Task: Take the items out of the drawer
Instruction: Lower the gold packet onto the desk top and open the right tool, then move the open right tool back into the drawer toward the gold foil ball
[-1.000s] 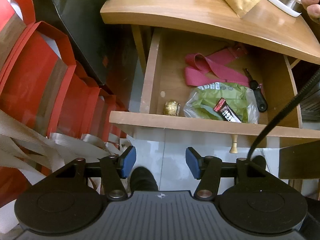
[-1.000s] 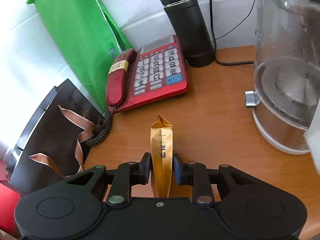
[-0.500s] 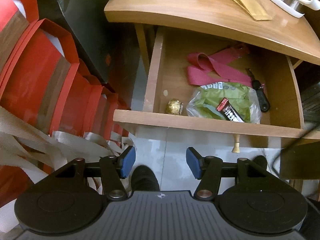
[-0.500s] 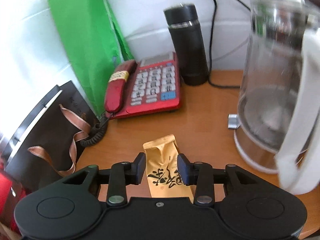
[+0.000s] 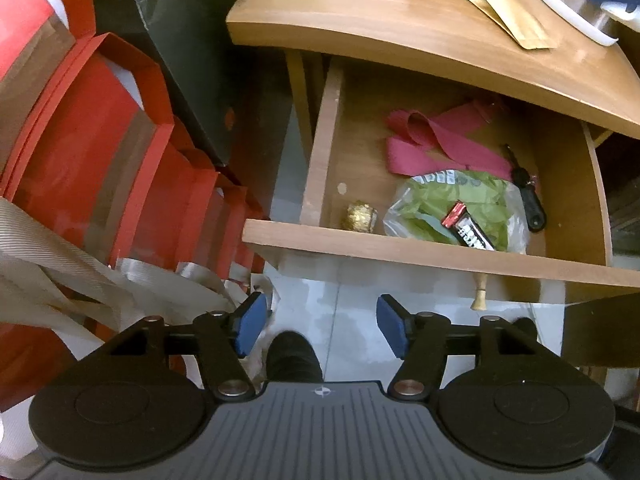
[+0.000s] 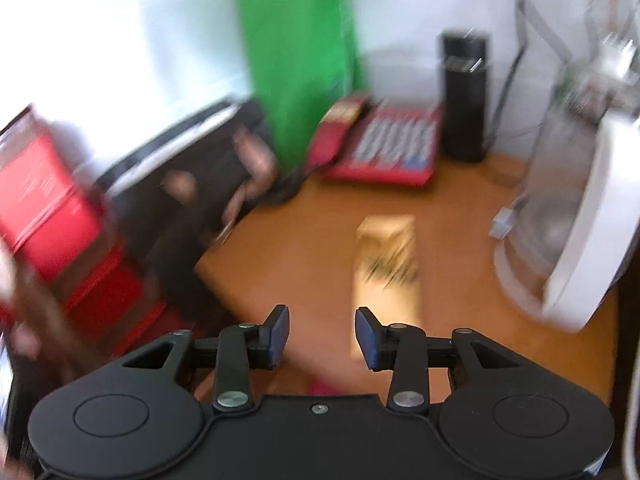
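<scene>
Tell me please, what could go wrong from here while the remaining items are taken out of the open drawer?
1. The snack bar lies loose on the crinkled plastic bag; grasping the bag alone may let the bar slide off.
2. The desktop overhangs the back of the drawer, so a gripper reaching for the red strap could bump it.
3. The gold packet lies near the glass kettle; more items placed there may crowd it.

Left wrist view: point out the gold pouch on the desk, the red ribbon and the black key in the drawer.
gold pouch [image 5: 494, 4], left wrist view, middle of its face
red ribbon [image 5: 440, 148], left wrist view, flat middle band
black key [image 5: 532, 204], left wrist view, its black handle
</scene>
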The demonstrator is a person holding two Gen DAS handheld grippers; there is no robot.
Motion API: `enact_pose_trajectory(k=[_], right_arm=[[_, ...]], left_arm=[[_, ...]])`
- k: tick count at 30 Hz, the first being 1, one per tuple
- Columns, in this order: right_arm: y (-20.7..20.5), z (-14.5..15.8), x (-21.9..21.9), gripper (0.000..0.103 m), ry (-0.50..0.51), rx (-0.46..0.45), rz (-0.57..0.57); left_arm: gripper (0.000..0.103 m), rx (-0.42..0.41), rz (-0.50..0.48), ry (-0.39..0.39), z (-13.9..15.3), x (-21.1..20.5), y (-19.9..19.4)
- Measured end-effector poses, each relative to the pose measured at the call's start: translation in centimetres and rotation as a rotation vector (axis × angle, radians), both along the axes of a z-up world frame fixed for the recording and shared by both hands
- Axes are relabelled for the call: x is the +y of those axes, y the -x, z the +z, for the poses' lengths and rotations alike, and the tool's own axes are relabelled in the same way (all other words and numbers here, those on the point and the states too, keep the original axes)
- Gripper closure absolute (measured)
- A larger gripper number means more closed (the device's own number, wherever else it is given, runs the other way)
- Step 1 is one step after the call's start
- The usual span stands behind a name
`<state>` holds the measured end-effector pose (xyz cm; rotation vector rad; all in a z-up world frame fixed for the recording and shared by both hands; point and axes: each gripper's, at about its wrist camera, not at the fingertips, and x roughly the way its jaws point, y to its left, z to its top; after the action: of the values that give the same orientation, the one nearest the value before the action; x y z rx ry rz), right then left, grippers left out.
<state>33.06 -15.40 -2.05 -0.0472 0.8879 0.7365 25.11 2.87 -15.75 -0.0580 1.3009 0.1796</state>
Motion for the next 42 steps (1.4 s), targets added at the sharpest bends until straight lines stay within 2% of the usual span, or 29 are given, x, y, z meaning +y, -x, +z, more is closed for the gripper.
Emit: enact_pose_trajectory(k=[3,7,12,15,21,24,31,36,42], right_arm=[[1.0,-2.2,0.8,0.067,0.049,0.098,0.099],[1.1,-6.3,2.4,0.067,0.168,0.215,0.160],[0.6,-11.1,5.1,0.067,0.310,0.311,0.216],[0.2,-13.1,6.3,0.067,0.347,0.339,0.231],[-1.1,-14.3,10.0,0.068,0.270,0.355,0.286],[-1.4,-14.9,12.5,0.068,0.264,0.355,0.329],[-1.8,-17.3,16.6,0.067,0.306,0.391,0.381],[-1.2,-18.6,17.6,0.067,0.333,0.414,0.392],[0.4,-19.0,18.7,0.067,0.400,0.352,0.440]], left_arm=[[0.038,0.002,0.002,-0.003,-0.2,-0.1,-0.1],[0.038,0.009,0.009,-0.001,-0.3,-0.1,-0.1],[0.038,0.015,0.020,0.002,-0.6,0.6,-0.1],[0.038,0.013,0.025,0.008,-0.7,0.8,-0.1],[0.038,0.025,0.021,0.021,-1.2,0.8,-0.5],[0.038,0.025,0.025,0.034,-1.4,0.9,-0.7],[0.038,0.031,0.043,0.052,-1.3,2.0,-0.8],[0.038,0.037,0.051,0.057,-1.7,2.2,-1.2],[0.038,0.044,0.056,0.059,-0.3,1.9,-0.5]])
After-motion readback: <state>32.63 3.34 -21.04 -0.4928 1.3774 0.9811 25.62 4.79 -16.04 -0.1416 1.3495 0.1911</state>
